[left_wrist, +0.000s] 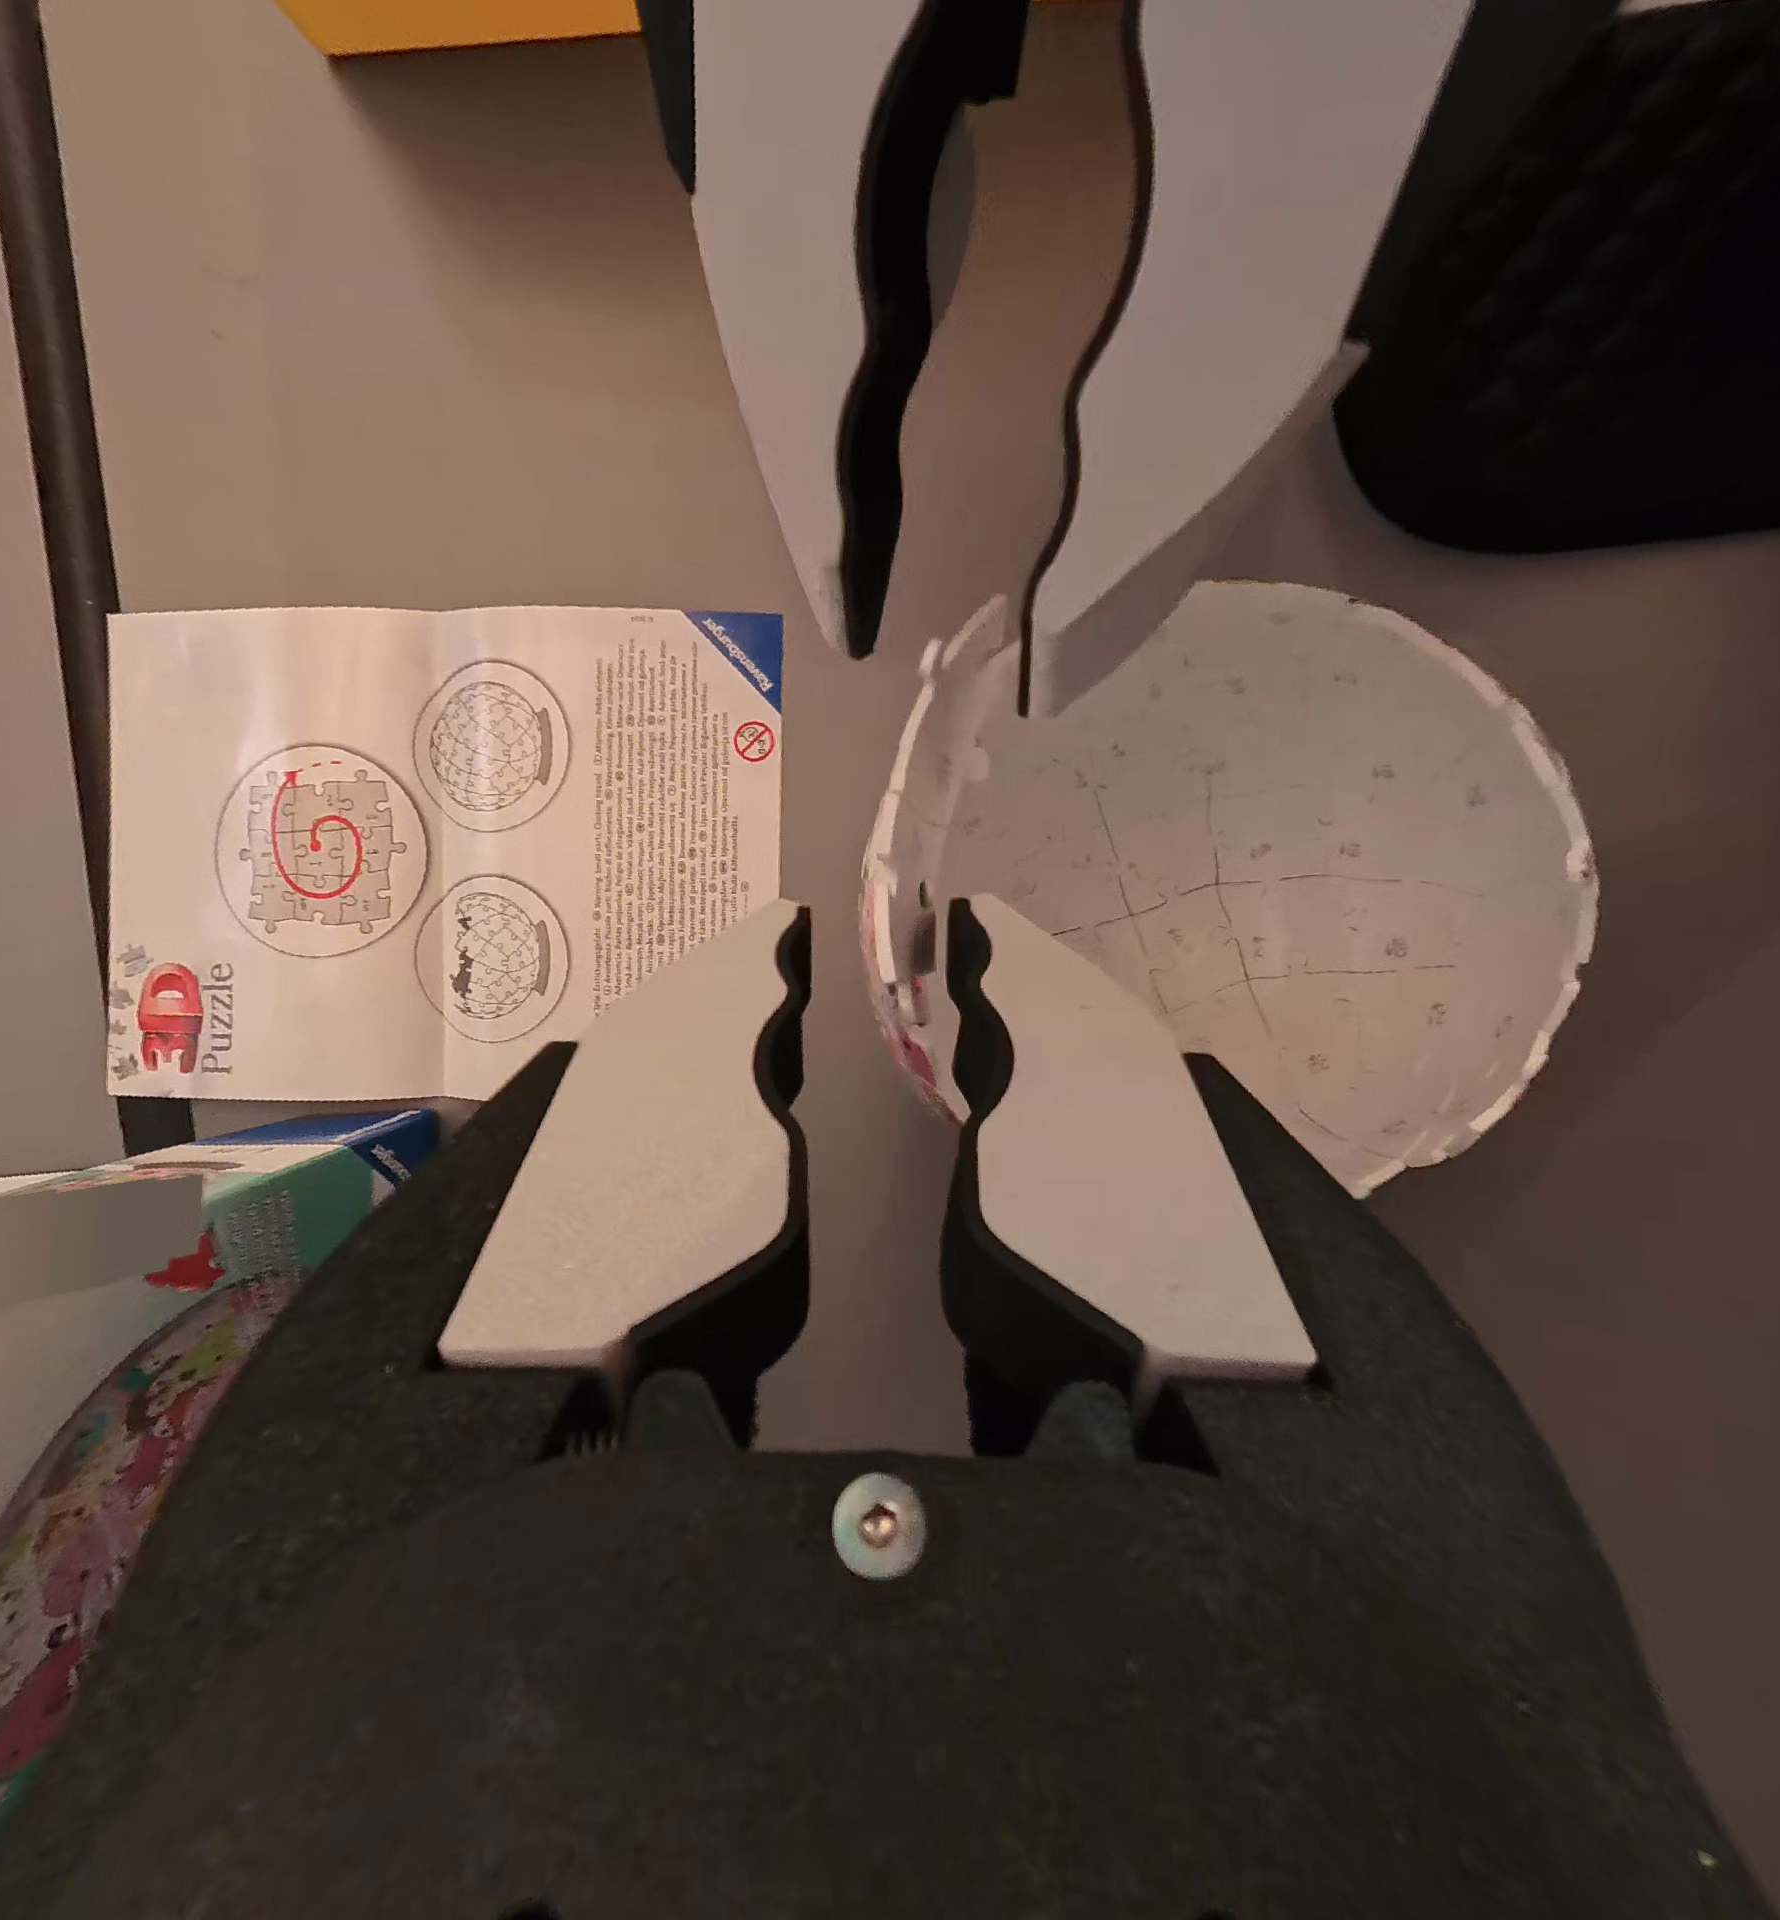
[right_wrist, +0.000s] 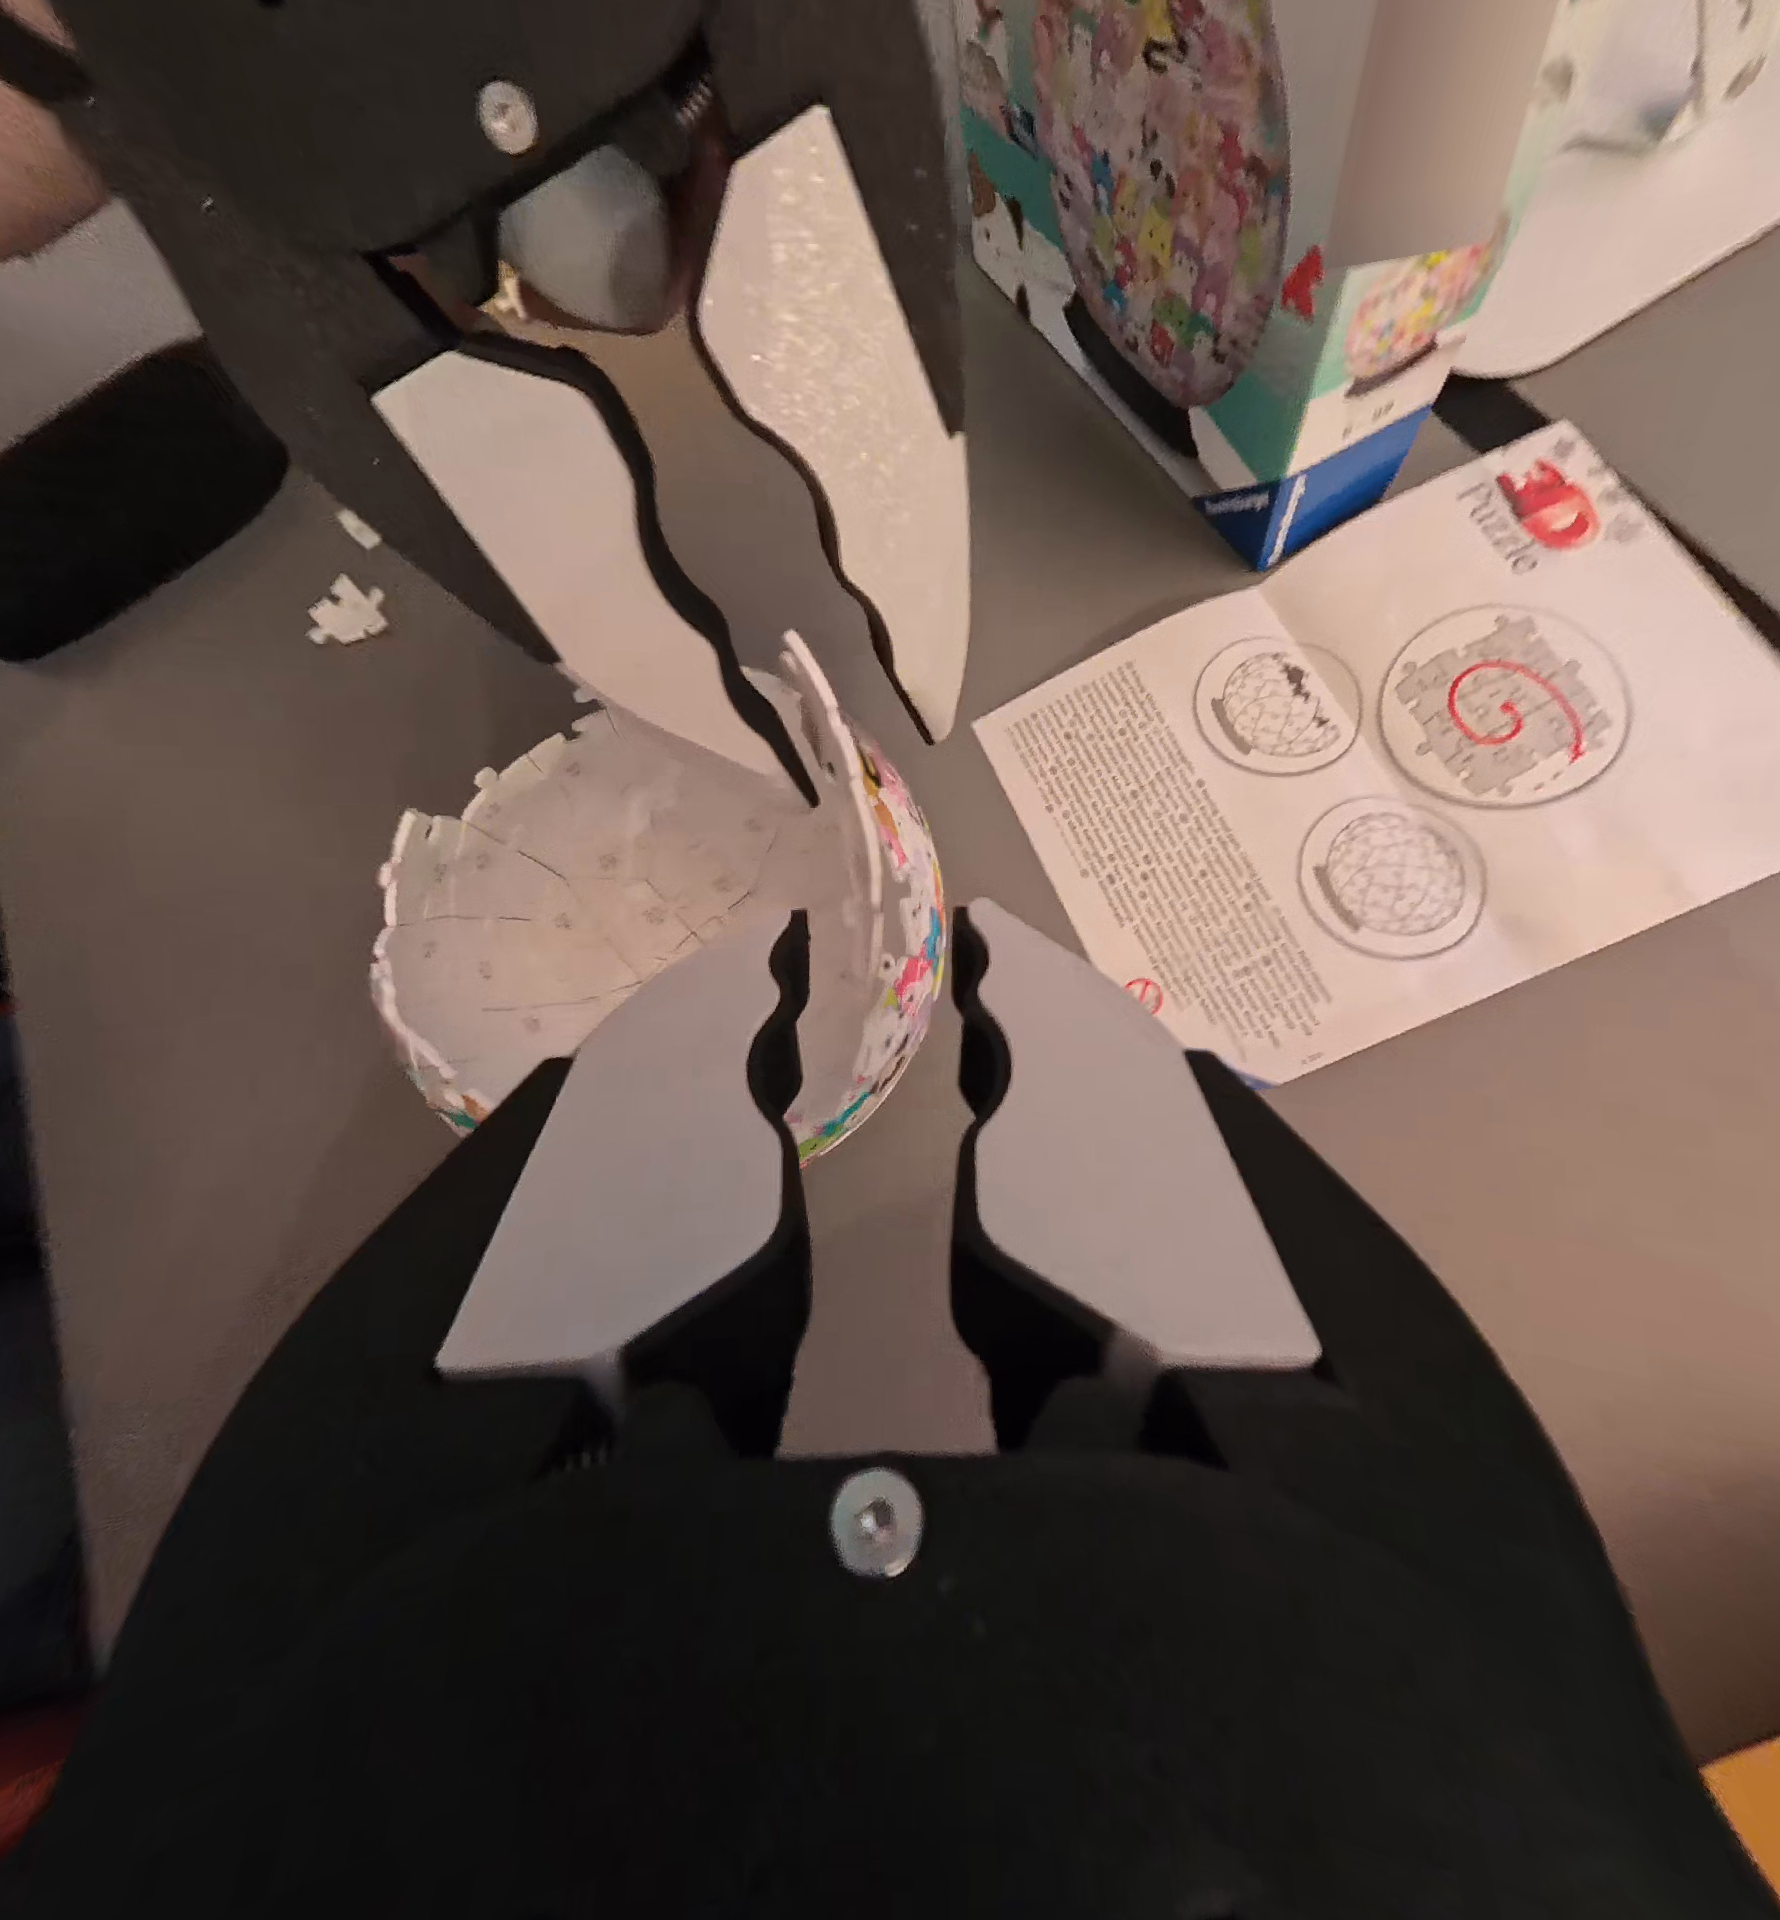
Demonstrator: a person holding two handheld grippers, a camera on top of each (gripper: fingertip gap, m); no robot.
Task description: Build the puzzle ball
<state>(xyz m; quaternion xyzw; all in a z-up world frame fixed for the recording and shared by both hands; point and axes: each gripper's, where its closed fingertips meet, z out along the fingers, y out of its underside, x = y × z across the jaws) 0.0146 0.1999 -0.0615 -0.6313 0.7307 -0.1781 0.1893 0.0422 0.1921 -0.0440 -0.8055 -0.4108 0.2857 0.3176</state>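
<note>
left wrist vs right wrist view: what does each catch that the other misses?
Left wrist only: a yellow object at the top edge.
Right wrist only: loose white puzzle pieces on the table and a white sheet beyond the box.
Both: the half-built puzzle ball, the instruction leaflet, the puzzle box, a black object, and both grippers, open over the shell's rim.

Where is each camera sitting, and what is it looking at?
Left wrist view: sits on the left gripper, looking down at the half-built white puzzle ball shell; its open fingers show.
Right wrist view: sits on the right gripper, looking down from the opposite side; its open fingers show.
Both share the shell, the folded paper instruction sheet and each other's gripper.
</note>
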